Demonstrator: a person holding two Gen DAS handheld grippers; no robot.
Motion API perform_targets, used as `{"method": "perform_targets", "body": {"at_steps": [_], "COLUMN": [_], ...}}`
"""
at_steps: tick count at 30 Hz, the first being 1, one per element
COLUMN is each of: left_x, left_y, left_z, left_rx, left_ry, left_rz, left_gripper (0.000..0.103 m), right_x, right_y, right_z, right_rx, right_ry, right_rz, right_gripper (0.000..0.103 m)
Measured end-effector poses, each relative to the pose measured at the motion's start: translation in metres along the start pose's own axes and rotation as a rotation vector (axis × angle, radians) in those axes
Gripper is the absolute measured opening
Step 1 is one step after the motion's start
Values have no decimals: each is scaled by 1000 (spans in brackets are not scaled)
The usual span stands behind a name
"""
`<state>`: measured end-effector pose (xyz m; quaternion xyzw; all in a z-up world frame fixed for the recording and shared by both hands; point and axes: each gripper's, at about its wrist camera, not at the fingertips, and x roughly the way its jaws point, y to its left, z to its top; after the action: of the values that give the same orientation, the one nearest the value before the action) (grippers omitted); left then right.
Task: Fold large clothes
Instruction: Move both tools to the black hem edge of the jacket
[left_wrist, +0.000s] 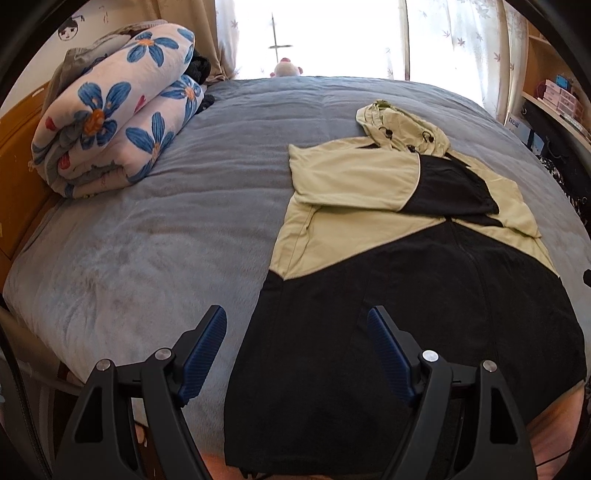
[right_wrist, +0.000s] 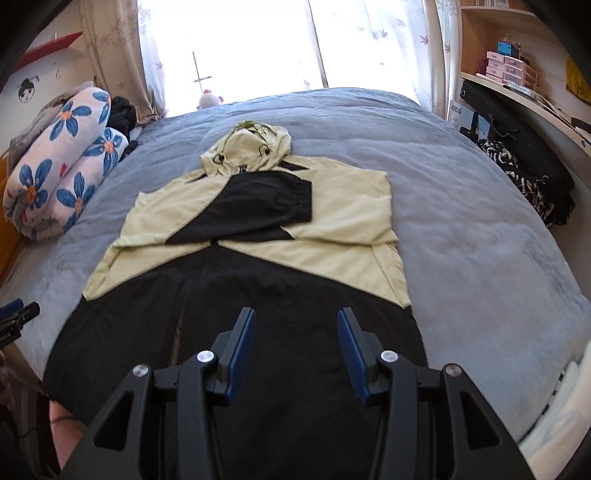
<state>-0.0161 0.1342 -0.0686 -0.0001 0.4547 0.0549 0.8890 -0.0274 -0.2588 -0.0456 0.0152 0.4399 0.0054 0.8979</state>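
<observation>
A pale green and black hooded jacket (left_wrist: 406, 266) lies flat on the grey-blue bedspread (left_wrist: 166, 236), hood (left_wrist: 402, 125) at the far end, both sleeves folded across the chest. It also shows in the right wrist view (right_wrist: 240, 266). My left gripper (left_wrist: 297, 321) is open and empty above the jacket's near left black hem. My right gripper (right_wrist: 296, 321) is open and empty above the jacket's black lower part. The left gripper's tip (right_wrist: 18, 317) shows at the right wrist view's left edge.
A rolled quilt with blue flowers (left_wrist: 114, 122) lies at the bed's far left by a wooden headboard (left_wrist: 18, 155). A window with curtains (right_wrist: 240, 48) is behind the bed. Shelves and a desk with dark bags (right_wrist: 524, 155) stand at the right.
</observation>
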Motion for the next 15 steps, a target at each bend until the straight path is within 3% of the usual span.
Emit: {"method": "perform_targets", "body": {"at_steps": [5,11,15], "left_x": [9,27,44], "left_y": [15,33,45], "left_z": [-24,-49,-63], "left_rx": [-28,-25,-24], "left_ry": [61,118,167], "left_rz": [-60,-107,-116], "left_gripper": [77,77,77], "right_x": [-8,-13,-6], "right_y": [-13,-38,-65], "right_z": [-24,-52,-74], "right_rx": [-23,-45,-1], "right_ry": [40,83,160], "right_rz": [-4,-2,7], "right_gripper": [47,56,56]}}
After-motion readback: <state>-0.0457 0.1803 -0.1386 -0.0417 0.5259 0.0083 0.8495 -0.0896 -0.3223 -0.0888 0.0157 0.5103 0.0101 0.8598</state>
